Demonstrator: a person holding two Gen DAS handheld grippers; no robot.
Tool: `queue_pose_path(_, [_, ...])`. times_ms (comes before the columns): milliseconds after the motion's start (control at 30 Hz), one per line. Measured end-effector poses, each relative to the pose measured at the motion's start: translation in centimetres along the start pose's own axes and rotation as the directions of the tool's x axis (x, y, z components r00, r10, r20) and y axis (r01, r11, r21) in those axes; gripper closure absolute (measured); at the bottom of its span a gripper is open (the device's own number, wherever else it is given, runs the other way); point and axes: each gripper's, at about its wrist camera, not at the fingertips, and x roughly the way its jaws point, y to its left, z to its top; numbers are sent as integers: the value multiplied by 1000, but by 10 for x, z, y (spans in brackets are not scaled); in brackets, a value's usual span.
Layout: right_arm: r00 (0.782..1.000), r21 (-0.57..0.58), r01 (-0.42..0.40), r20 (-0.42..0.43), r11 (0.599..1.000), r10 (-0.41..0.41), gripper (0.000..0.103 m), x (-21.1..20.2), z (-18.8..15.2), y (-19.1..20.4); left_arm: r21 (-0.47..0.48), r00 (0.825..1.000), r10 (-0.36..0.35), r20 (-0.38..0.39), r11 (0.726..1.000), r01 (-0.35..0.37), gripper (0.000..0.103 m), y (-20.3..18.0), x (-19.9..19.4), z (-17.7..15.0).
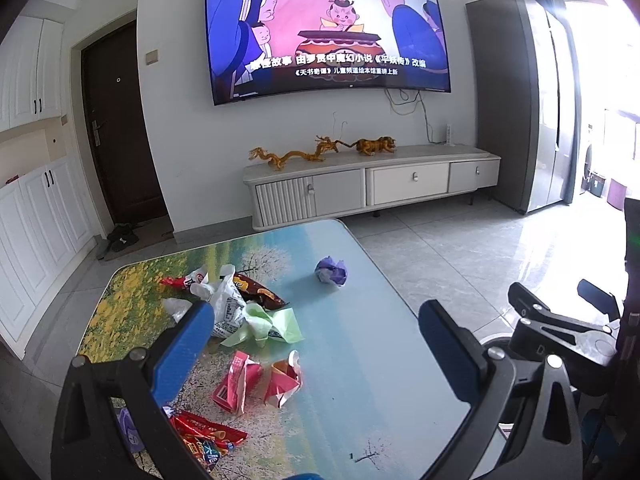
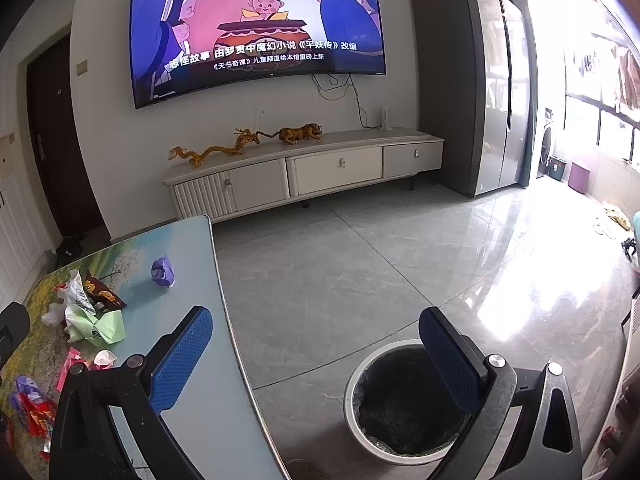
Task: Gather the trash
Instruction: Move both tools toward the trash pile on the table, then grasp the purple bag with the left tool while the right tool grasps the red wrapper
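Observation:
Trash lies scattered on a low table with a landscape print. A purple crumpled ball sits alone toward the far side. Nearer are a green wrapper, a white plastic bag, a brown snack bag, pink torn cartons and red wrappers. My left gripper hangs open above the table, empty. My right gripper is open and empty over the floor, just above a white bin with a dark liner. The purple ball and green wrapper show at the left.
The bin stands on the tiled floor right of the table's edge. A white TV cabinet with dragon and tiger figures stands under a wall TV. A grey fridge is at the right, a dark door at the left.

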Motion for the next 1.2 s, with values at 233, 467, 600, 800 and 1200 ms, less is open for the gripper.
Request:
queue_pose_path(233, [1000,8,25,11,1000,-25,0,-19,7,-3,-17,1000,-26,9,1000,26,0,4,-16,1])
queue_pose_path(467, [999,10,25,39,1000,-26,0,-36,11,0,-28,999,-33,-15,999,32,0,27,-21,-11])
queue_pose_path(600, [1000,1,-3,31,1000,3,0,-39,11,11,-50,999,-20,-31,999,18,0,49,-21,-22])
queue_pose_path(800, [982,-62,-188,-38,980,185,0,-33,4,44,-111,997,43,-65,993,-50,0,103,-17,-42])
queue_pose_path(1200, [690,-182,-702,-413,689,594,25,-4,-51,168,-325,958,91,-272,928,-181,11,217,32,-102])
